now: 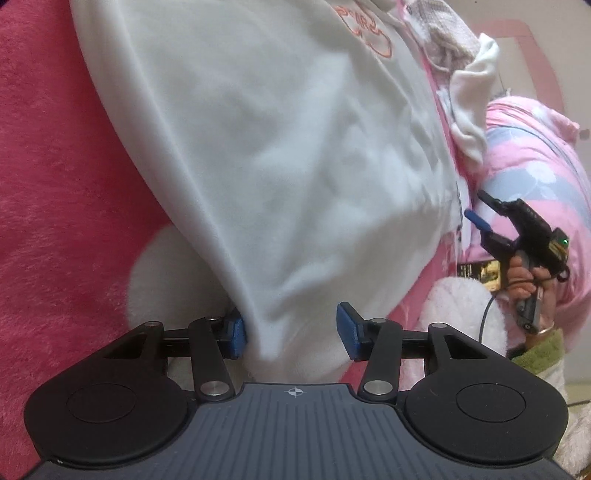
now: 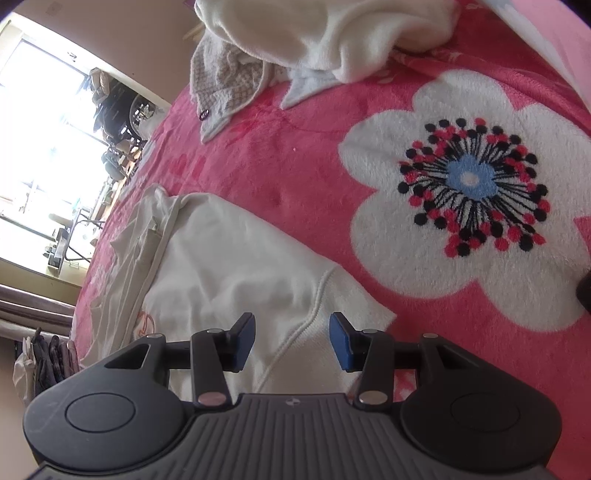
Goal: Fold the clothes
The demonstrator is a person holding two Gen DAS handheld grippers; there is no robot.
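A white sweatshirt [image 1: 288,155] with an orange print [image 1: 364,31] lies across the pink blanket [image 1: 48,177] in the left wrist view. My left gripper [image 1: 292,332] is open, and a corner of the sweatshirt sits between its blue pads, touching the left pad [image 1: 236,334]. At the right edge of the garment a hand [image 1: 524,273] holds my right gripper [image 1: 480,208], open and just off the cloth. In the right wrist view my right gripper [image 2: 291,341] stands open above the sweatshirt [image 2: 236,266], over a shoulder seam, with nothing gripped.
A pile of other clothes lies at the far end of the bed: a white fleece garment [image 2: 332,33] and a grey checked one [image 2: 225,85]. A big white flower pattern [image 2: 469,184] marks the blanket. A pink and blue quilt [image 1: 532,155] lies bunched beyond the sweatshirt. A bright window [image 2: 48,129] is at left.
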